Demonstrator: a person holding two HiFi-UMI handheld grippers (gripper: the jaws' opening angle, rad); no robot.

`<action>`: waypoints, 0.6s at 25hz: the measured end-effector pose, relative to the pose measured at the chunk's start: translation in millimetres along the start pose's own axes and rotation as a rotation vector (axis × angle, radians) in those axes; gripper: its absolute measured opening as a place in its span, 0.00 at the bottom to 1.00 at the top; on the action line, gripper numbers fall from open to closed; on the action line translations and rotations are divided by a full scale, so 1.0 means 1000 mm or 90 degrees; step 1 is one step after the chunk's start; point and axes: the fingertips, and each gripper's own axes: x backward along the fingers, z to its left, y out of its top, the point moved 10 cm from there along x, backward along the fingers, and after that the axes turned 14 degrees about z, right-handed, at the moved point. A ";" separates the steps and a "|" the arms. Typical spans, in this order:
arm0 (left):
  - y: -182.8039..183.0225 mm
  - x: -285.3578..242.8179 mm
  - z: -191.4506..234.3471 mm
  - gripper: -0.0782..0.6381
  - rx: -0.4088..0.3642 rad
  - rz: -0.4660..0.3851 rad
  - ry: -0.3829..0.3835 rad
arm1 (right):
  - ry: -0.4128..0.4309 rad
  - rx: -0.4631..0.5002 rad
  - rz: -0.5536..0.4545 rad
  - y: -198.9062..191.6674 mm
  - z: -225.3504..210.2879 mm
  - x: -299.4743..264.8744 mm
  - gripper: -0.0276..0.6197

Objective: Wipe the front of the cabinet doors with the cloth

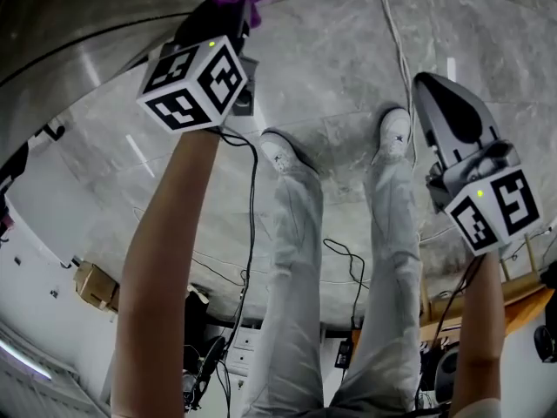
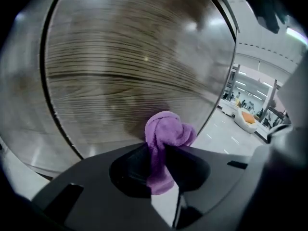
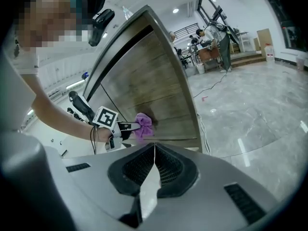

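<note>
Cloth: one, purple, bunched into a knot. It is clamped in the left gripper, jaws clenched on its tail with the wad sticking out past the tips. From the right gripper view the wad sits against the cabinet door, low on the wood-grain face and near its bottom edge. A dark shadow lies on the wood just beside the wad. The left gripper view is filled by that same door; one dark seam runs down the front beside the cloth. The right gripper is well away from the door, out over the floor. Its jaws are pressed together with nothing between them. Count: two grippers, each with one marker cube, left cube and right cube. The only print on them is black-and-white square codes, no readable text. The grey marble floor runs out from the door foot. Two white sneakers stand on it facing the door. One white cable trails across the floor from the door side. One cardboard box sits far from the door, behind the person.
</note>
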 end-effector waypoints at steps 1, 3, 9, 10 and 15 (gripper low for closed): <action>-0.004 0.004 0.011 0.22 0.004 0.002 0.005 | 0.005 0.008 0.004 0.001 0.007 -0.006 0.09; -0.013 0.010 0.031 0.22 0.013 0.007 0.014 | 0.015 0.022 0.013 0.001 0.020 -0.018 0.09; -0.030 0.023 0.086 0.22 0.015 0.037 0.038 | 0.031 0.030 0.022 -0.004 0.046 -0.047 0.09; -0.032 0.025 0.092 0.22 0.018 0.039 0.042 | 0.031 0.029 0.022 -0.005 0.048 -0.050 0.09; -0.039 0.033 0.109 0.22 0.052 0.041 0.066 | 0.034 0.022 0.021 -0.009 0.052 -0.052 0.09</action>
